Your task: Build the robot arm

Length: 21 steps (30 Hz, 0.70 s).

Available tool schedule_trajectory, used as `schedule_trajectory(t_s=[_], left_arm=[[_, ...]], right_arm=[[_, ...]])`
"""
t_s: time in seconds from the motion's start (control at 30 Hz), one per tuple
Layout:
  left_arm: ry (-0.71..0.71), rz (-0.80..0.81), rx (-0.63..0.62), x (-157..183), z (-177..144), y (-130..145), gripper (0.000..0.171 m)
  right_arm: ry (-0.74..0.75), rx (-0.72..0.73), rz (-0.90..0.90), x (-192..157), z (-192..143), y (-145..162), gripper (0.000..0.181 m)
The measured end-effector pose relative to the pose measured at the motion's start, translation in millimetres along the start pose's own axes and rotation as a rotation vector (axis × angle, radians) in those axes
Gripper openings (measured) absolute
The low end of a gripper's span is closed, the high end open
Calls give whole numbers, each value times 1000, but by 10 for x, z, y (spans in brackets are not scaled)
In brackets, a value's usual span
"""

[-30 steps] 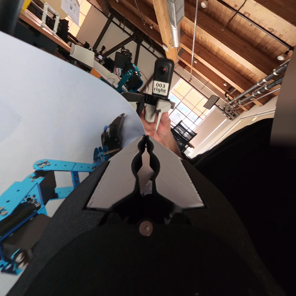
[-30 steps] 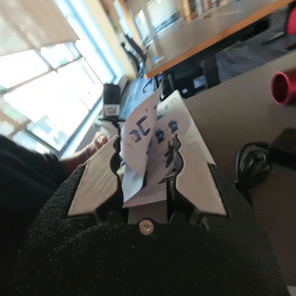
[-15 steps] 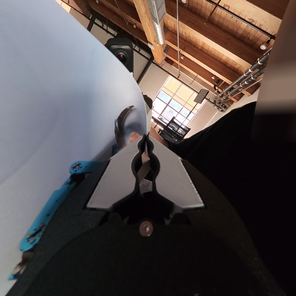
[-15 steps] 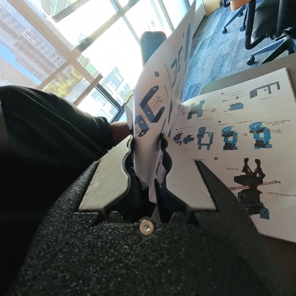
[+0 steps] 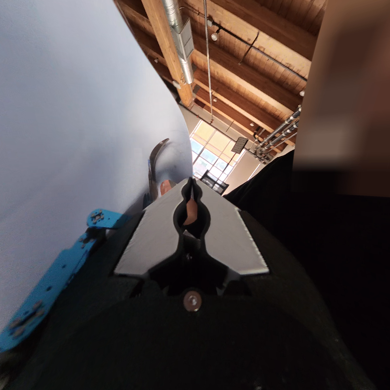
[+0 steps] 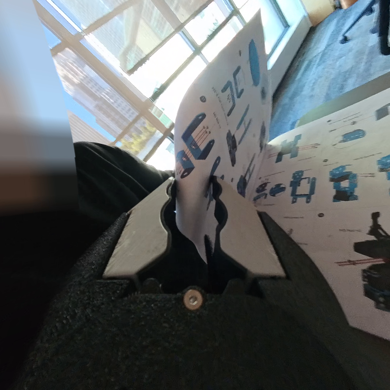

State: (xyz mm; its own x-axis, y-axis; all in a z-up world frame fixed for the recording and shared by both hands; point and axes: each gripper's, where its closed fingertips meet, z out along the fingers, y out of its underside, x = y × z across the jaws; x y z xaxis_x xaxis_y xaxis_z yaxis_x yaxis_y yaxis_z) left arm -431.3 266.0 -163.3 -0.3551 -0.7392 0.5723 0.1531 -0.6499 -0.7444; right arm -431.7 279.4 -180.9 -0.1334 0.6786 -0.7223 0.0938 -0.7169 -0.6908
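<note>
A white instruction booklet lies open in the right wrist view [image 6: 316, 179], printed with blue and black robot parts. One page [image 6: 221, 95] stands lifted and curled. My right gripper [image 6: 192, 181] is partly open, with that page's lower corner between its fingers and against the right finger [image 6: 236, 221]. In the left wrist view the page [image 5: 84, 126] fills the left side, with a printed blue robot arm [image 5: 63, 263] on it. My left gripper [image 5: 191, 182] is shut on the page's edge. A bit of a hand [image 5: 191, 211] shows through the gap.
A person's dark sleeve [image 6: 109, 173] is close on the left of the right gripper and shows in the left wrist view [image 5: 295, 211]. Large windows [image 6: 126, 63], blue carpet [image 6: 327, 52] and a chair base [image 6: 369, 21] lie beyond. Wooden ceiling beams [image 5: 242, 63] are overhead. My left and right fingertips are right by each other.
The lifted page has swung closer to the left gripper and now hides the other gripper. The right gripper's fingers have narrowed around the page since a second ago and turned toward the windows.
</note>
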Motion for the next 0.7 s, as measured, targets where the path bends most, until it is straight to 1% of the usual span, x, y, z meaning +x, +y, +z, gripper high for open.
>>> schedule_trajectory(t_s=[0.07,0.13,0.23,0.37,0.47,0.6,0.7], left_arm=[[25,-11,21,27,31,-29,0],[25,-12,20,14,44,-40,0],[18,-8,13,-16,35,-58,0],[-30,19,-21,-102,38,-14,0],[-59,0,-17,-181,24,3,0],[-47,-25,26,-185,22,-29,0],[-59,-28,34,-203,17,-41,0]], right_arm=[[-56,29,42,-38,-8,-24,33],[-65,44,57,-25,-33,-38,33],[-38,52,43,-1,-84,-58,32],[38,34,-6,67,-151,-47,29],[78,30,-15,130,-182,-37,28],[57,45,11,140,-206,-38,27],[63,47,11,150,-212,-39,27]])
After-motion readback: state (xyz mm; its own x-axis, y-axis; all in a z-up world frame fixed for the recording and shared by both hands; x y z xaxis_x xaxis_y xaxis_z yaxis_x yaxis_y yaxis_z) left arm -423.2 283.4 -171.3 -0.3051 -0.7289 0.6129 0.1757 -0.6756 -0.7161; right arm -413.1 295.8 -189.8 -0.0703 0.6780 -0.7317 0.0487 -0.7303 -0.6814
